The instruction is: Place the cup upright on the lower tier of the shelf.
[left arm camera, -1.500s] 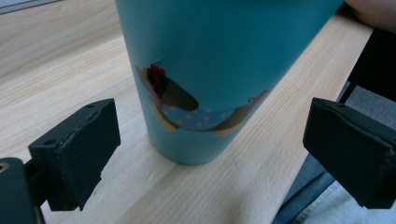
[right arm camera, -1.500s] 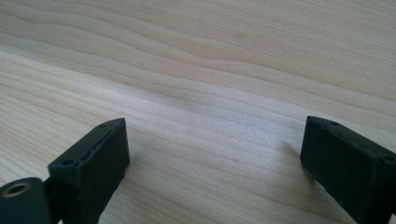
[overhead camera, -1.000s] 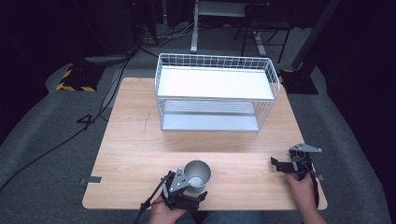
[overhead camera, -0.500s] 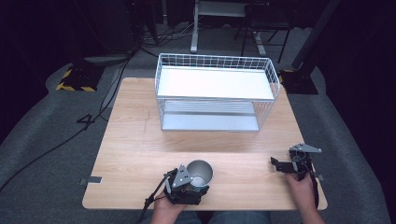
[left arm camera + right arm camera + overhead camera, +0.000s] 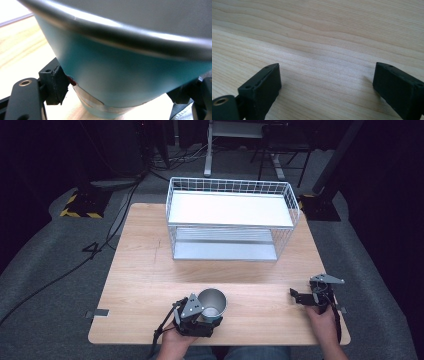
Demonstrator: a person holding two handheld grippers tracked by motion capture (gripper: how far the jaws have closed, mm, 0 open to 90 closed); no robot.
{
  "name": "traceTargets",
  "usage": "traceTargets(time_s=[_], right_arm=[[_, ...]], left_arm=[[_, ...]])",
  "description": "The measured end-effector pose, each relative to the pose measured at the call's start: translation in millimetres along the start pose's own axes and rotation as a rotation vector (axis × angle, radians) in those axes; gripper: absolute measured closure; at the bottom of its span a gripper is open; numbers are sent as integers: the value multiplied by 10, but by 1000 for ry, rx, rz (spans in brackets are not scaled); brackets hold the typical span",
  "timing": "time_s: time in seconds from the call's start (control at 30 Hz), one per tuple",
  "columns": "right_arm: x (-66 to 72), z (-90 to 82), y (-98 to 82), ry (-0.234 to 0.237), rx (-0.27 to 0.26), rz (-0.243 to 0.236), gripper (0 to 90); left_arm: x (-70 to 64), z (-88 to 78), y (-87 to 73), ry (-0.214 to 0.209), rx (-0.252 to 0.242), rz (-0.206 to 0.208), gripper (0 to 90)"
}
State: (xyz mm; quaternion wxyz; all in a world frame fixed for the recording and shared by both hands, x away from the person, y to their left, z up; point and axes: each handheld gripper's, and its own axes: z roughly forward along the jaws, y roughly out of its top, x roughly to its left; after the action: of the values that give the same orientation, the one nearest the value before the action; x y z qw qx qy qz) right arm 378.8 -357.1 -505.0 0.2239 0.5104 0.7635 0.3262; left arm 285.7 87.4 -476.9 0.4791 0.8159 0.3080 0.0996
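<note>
A cup point(image 5: 212, 303), teal outside with a metal rim and a grey inside, stands upright near the table's front edge. My left gripper point(image 5: 204, 316) is shut on its lower wall from the person's side. In the left gripper view the cup point(image 5: 125, 62) looms close, with a black pad point(image 5: 58, 82) pressed against each side and my left gripper point(image 5: 127, 87) around its base. My right gripper point(image 5: 296, 297) rests at the front right of the table, open and holding nothing. In the right gripper view my right gripper point(image 5: 327, 82) has its jaws wide apart over bare wood.
A white wire rack point(image 5: 230, 222) with two shelves stands at the back middle of the wooden table point(image 5: 145, 270). Cables and stands lie on the dark floor beyond. Bare wood stretches between the rack and the grippers.
The left gripper and the cup have edged slightly away from the front edge. The right gripper has stayed put.
</note>
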Motion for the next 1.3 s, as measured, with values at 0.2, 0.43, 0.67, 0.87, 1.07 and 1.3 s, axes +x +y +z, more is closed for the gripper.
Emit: traceTargets(time_s=[0.2, 0.43, 0.67, 0.87, 1.07, 1.3], right_arm=[[0, 1, 1, 0, -1, -1, 81], [0, 1, 1, 0, 0, -1, 81], [0, 1, 0, 0, 0, -1, 81], [0, 2, 1, -3, 1, 3, 77], [0, 2, 1, -3, 1, 3, 77], [1, 2, 1, -3, 1, 3, 77]], left_arm=[[70, -68, 67, 16, 3, -5, 199], [134, -114, 234, 27, 6, 13, 199], [185, -125, 434, 33, 2, 24, 199], [248, -101, 553, 40, -5, 17, 199], [320, -66, 676, 47, -21, 3, 199], [429, 5, 768, 62, -34, -20, 199]])
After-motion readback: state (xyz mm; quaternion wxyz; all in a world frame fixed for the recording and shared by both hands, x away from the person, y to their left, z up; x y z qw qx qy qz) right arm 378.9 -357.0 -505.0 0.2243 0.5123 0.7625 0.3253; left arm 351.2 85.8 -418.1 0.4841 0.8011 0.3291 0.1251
